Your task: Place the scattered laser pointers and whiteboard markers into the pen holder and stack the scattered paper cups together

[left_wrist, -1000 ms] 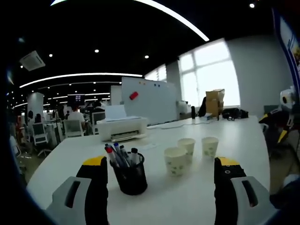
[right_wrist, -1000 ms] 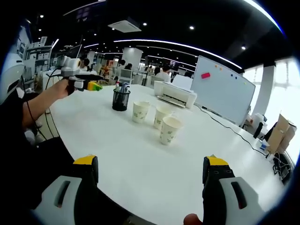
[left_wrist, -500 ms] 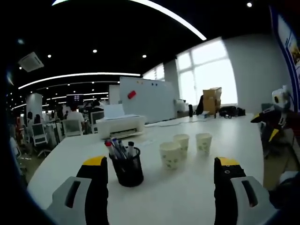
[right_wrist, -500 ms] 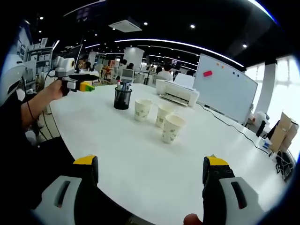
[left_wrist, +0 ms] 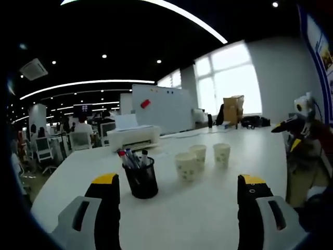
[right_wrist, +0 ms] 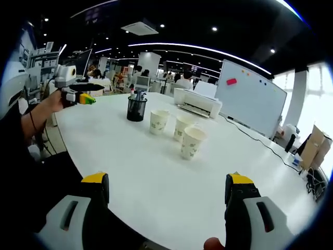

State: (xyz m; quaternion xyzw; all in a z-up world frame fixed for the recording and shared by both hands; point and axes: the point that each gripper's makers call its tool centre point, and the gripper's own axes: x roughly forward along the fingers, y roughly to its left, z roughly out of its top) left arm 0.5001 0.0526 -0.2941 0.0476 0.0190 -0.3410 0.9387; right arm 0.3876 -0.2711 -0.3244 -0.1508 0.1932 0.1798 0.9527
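Paper cups stand unstacked near the table's middle, so either gaping, empty gripper should pinch one rim gently.

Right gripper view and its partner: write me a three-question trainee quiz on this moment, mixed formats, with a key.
1. True or false: the paper cups are stacked together.
2. How many cups stand on the white table? A) two B) three C) four
3. Fill in: the markers sit in the black ___.

Key:
1. False; they stand apart.
2. B.
3. Pen holder.

Both the left gripper and right gripper are open and empty.
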